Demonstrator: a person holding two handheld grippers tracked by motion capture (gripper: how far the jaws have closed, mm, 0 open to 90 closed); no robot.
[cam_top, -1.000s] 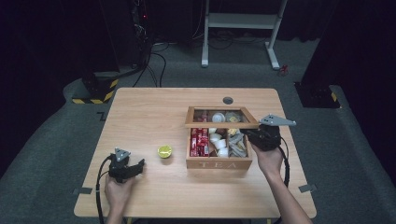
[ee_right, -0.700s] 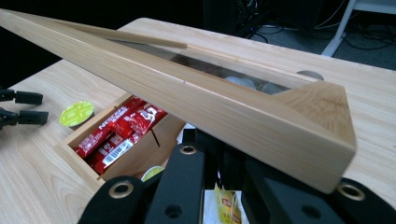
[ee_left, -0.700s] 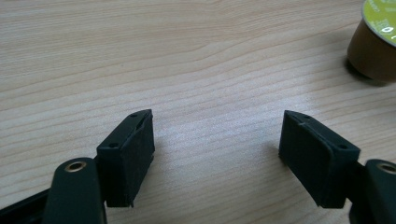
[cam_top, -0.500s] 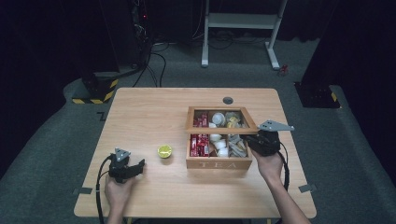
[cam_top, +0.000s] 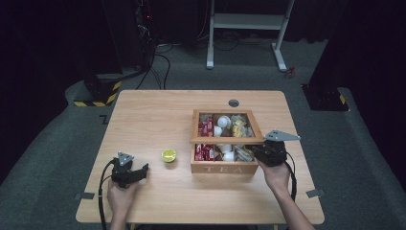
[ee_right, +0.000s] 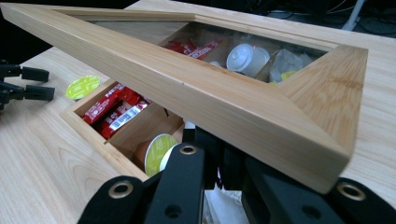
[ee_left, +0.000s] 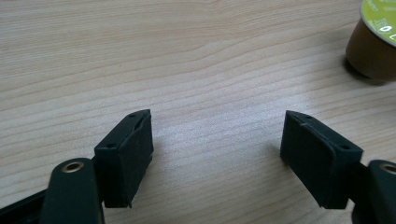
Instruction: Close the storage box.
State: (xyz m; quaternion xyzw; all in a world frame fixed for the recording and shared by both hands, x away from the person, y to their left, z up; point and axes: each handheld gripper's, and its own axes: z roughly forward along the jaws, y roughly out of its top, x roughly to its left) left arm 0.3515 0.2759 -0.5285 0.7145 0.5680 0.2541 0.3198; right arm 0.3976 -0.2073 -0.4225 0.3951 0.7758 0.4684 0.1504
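A wooden tea box point(cam_top: 225, 167) stands right of the table's middle, marked TEA on its front wall. Its glass-paned lid point(cam_top: 226, 140) hangs half lowered. My right gripper point(cam_top: 253, 151) is at the lid's front right corner. In the right gripper view the lid's front rail point(ee_right: 196, 88) lies across the top of my right gripper point(ee_right: 223, 156). Its jaws stand close together with nothing seen between them, and their tips are hidden under the rail. My left gripper point(cam_top: 142, 170) rests open on the table point(ee_left: 217, 135), holding nothing. A green-topped capsule point(cam_top: 168, 155) stands just right of it point(ee_left: 376, 42).
Inside the box are red sachets point(ee_right: 114, 109), a green-lidded capsule point(ee_right: 156, 151) and white capsules point(ee_right: 243, 56). The left gripper point(ee_right: 49, 83) and the loose green capsule point(ee_right: 82, 87) lie beyond the box. A cable hole point(cam_top: 233, 102) sits near the table's far edge.
The lid has swung down from a steeper angle, and my right gripper has come down and toward me with it. The left gripper and the loose capsule have not moved.
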